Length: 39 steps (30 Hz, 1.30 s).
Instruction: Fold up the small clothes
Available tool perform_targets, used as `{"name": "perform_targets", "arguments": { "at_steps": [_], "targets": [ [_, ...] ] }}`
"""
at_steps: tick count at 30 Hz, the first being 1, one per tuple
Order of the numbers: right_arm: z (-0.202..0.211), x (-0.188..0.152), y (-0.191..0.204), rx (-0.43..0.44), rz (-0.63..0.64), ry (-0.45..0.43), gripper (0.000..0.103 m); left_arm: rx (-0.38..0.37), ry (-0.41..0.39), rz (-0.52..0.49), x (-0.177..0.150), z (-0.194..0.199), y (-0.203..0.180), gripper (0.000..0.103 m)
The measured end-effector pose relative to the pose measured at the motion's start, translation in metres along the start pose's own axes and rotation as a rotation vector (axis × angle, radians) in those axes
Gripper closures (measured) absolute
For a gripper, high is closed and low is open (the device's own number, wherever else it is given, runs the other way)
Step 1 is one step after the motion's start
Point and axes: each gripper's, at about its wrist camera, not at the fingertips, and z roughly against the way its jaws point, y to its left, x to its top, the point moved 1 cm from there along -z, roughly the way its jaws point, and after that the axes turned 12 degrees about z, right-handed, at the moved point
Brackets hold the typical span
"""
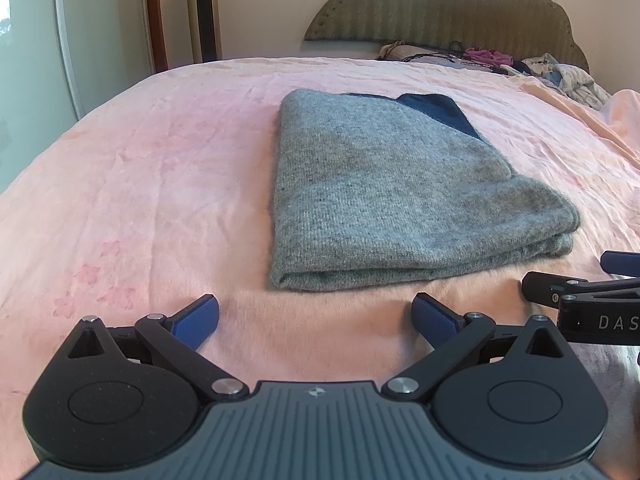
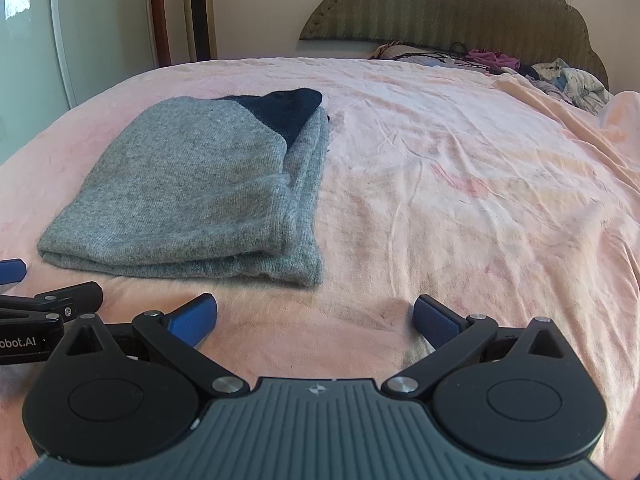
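A grey knitted garment (image 1: 384,196) with a dark navy part (image 1: 436,110) at its far end lies folded into a thick rectangle on the pink bedsheet (image 1: 140,184). In the right wrist view the same garment (image 2: 192,196) lies ahead and to the left. My left gripper (image 1: 315,318) is open, empty, just short of the garment's near folded edge. My right gripper (image 2: 315,318) is open too, over bare sheet to the right of the garment. Each gripper shows at the edge of the other's view: the right gripper (image 1: 580,292), the left gripper (image 2: 44,300).
A padded headboard (image 1: 452,8) stands at the far end of the bed. A heap of mixed clothes (image 1: 560,70) lies at the far right near it. A white wardrobe door (image 1: 100,20) and a tall gold appliance (image 1: 204,12) stand left of the bed.
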Motion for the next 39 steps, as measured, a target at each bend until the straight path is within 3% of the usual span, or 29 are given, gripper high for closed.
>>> {"name": "perform_targets", "arguments": {
  "at_steps": [39],
  "targets": [
    [0.0012,-0.0015,0.0011,-0.006,-0.002,-0.011,0.0,-0.004,0.002,-0.005,-0.0003,0.0015,-0.0005,0.0]
  ]
}}
